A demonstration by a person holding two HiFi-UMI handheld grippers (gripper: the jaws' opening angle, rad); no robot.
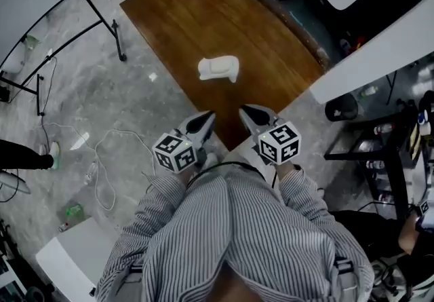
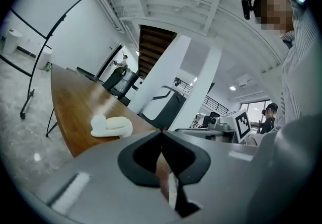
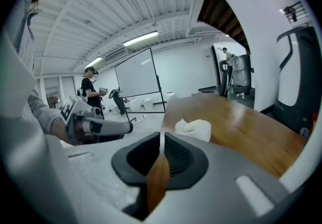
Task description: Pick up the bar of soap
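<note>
The bar of soap (image 1: 218,68), a white lumpy piece, lies on the brown wooden table (image 1: 203,9) near its middle. It also shows in the left gripper view as the soap (image 2: 111,126), and in the right gripper view as the soap (image 3: 193,130). My left gripper (image 1: 205,116) and right gripper (image 1: 245,110) hover side by side over the table's near edge, a short way from the soap. Both point toward it. The left gripper (image 2: 162,132) has its jaws together with nothing between them. The right gripper (image 3: 161,135) also looks shut and empty.
A whiteboard on a black stand (image 1: 88,2) stands on the floor to the left. Cables (image 1: 102,158) trail over the marble floor below it. A black rack (image 1: 380,151) and a white partition (image 1: 380,49) lie to the right. A person (image 3: 90,89) stands far back.
</note>
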